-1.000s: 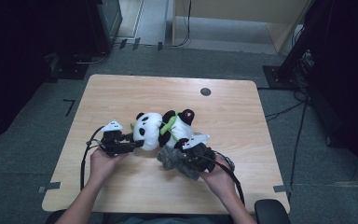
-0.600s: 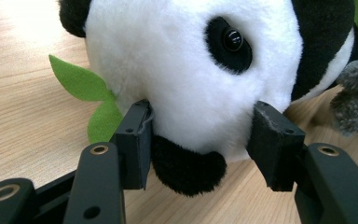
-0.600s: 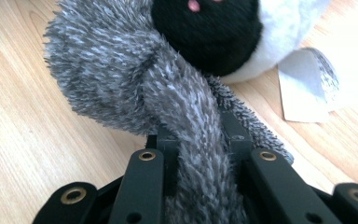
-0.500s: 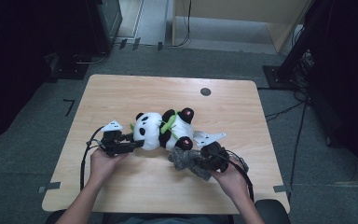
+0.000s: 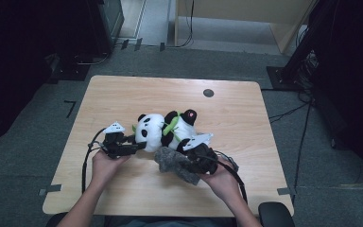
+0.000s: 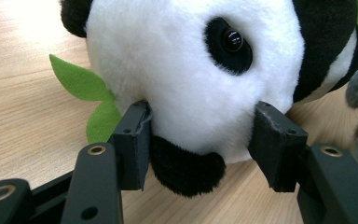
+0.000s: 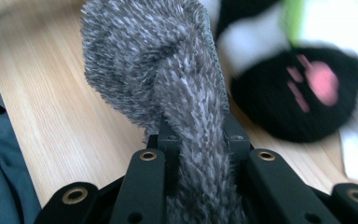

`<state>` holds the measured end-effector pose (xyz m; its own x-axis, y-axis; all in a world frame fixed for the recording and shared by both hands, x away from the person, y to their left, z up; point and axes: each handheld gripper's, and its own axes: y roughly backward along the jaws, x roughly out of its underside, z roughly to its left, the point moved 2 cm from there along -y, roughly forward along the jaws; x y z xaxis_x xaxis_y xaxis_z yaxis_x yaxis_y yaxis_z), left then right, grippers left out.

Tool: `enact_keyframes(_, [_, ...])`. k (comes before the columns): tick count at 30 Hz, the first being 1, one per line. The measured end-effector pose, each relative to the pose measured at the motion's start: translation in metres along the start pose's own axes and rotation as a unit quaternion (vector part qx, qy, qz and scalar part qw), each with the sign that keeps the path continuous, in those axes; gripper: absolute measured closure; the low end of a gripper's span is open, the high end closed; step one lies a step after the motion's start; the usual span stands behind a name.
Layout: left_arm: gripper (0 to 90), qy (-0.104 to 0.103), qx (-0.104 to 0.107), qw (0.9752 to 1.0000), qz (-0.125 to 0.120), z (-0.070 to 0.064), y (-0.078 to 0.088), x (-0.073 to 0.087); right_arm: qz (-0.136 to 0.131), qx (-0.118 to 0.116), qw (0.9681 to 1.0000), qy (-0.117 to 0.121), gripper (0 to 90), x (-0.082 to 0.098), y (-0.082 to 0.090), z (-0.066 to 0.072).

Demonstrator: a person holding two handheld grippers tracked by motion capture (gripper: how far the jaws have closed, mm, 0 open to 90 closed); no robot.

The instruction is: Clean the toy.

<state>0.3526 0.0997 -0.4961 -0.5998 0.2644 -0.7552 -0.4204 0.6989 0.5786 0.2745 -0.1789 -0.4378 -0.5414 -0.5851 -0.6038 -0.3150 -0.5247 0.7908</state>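
A black-and-white panda plush (image 5: 163, 130) lies on its side in the middle of the wooden table (image 5: 246, 123). My left gripper (image 5: 139, 145) comes in from the left. In the left gripper view its pads (image 6: 133, 140) press both sides of the panda's head (image 6: 191, 79), so my left gripper (image 6: 200, 126) is shut on it. My right gripper (image 5: 187, 161) sits just in front of the panda's body. It is shut on a grey fuzzy cloth (image 5: 172, 163). In the right gripper view the cloth (image 7: 158, 60) bulges out beyond my right gripper (image 7: 199, 135).
The panda's black foot with a pink paw print (image 7: 303, 93) lies just past the cloth. A green felt leaf (image 6: 81, 84) sticks out by the head. A dark round hole (image 5: 208, 92) marks the far side of the table. Black cables (image 5: 87, 161) trail from the grippers.
My right gripper carried the grey cloth a little to the right, then back left beside the panda. My left gripper and the panda's head stayed put.
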Motion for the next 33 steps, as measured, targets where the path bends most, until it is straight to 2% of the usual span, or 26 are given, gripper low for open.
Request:
enact_keyframes(4, [42.3,0.000,0.000,1.0000,-0.001,0.000,0.000,0.000,0.002,-0.012,0.9998,0.015,75.5,-0.017,-0.016,0.009])
enact_keyframes(7, [41.5,-0.001,0.001,1.0000,-0.001,0.000,0.000,0.000,0.004,-0.009,0.9996,0.025,75.5,-0.028,-0.029,0.013])
enact_keyframes(13, [40.7,0.002,0.004,1.0000,-0.003,0.001,0.000,0.000,0.010,-0.011,0.9996,0.023,75.5,-0.044,-0.054,0.015])
enact_keyframes(14, [40.5,0.003,0.005,1.0000,-0.003,0.001,0.000,0.000,0.010,-0.008,0.9996,0.025,75.6,-0.046,-0.058,0.015])
enact_keyframes(17, [39.9,0.002,0.003,1.0000,-0.003,0.001,0.000,-0.001,0.020,0.029,0.9986,0.040,75.5,-0.050,-0.066,0.015])
enact_keyframes(20, [39.2,0.003,0.001,1.0000,-0.003,0.001,-0.001,-0.001,0.024,0.048,0.9974,0.047,75.4,-0.052,-0.070,0.015])
enact_keyframes(26, [38.0,0.000,-0.003,1.0000,-0.003,0.001,-0.001,-0.001,0.026,0.053,0.9973,0.044,75.2,-0.049,-0.070,0.013])
enact_keyframes(33, [38.7,-0.001,-0.003,1.0000,-0.002,0.000,-0.001,-0.001,0.028,0.059,0.9972,0.038,75.2,-0.044,-0.063,0.010])
